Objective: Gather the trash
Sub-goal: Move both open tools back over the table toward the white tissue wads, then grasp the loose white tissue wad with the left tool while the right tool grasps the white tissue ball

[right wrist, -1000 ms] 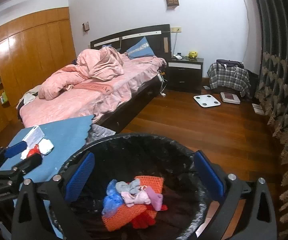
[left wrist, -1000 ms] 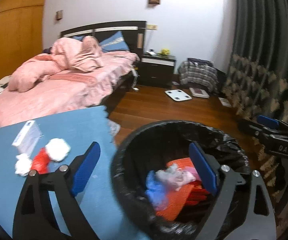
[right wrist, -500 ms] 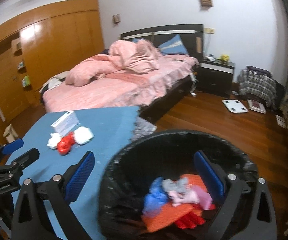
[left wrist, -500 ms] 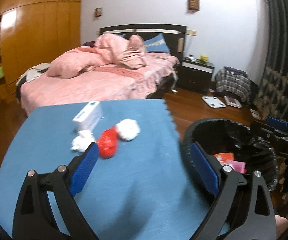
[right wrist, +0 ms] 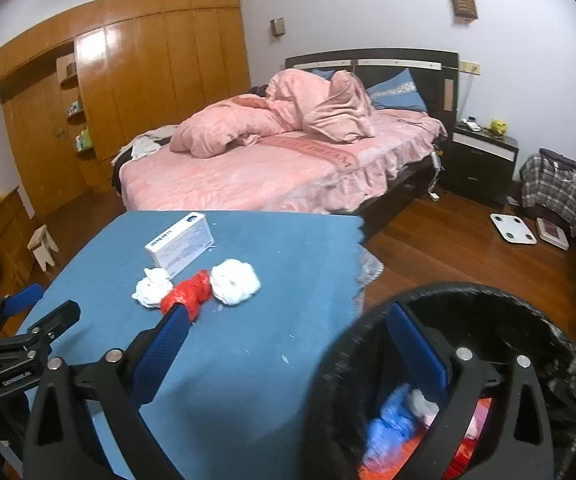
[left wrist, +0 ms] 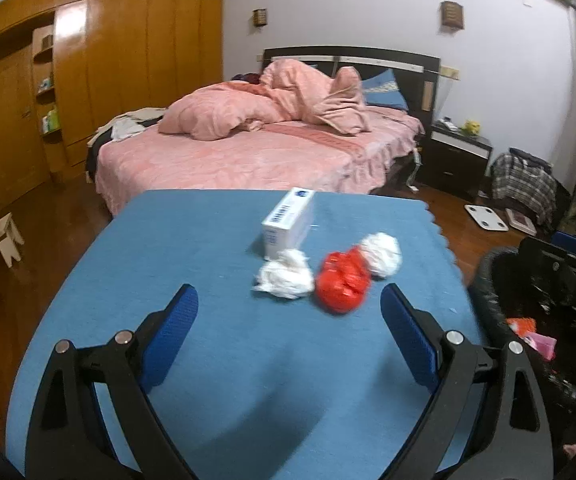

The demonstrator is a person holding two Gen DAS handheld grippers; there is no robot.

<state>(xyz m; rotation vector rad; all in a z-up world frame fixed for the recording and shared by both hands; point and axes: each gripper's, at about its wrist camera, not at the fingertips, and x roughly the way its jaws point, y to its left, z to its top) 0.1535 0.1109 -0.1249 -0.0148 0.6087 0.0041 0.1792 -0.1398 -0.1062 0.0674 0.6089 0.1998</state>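
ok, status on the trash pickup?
Left gripper open, empty, facing red wrapper and two white wads on table. Right gripper open, empty, by bin. Path clear.

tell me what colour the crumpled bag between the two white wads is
Red, clearest in the left wrist view.

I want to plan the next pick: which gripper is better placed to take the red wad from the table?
Probably left. The left gripper is open, facing the red wad just ahead. The right gripper hangs half over the bin.
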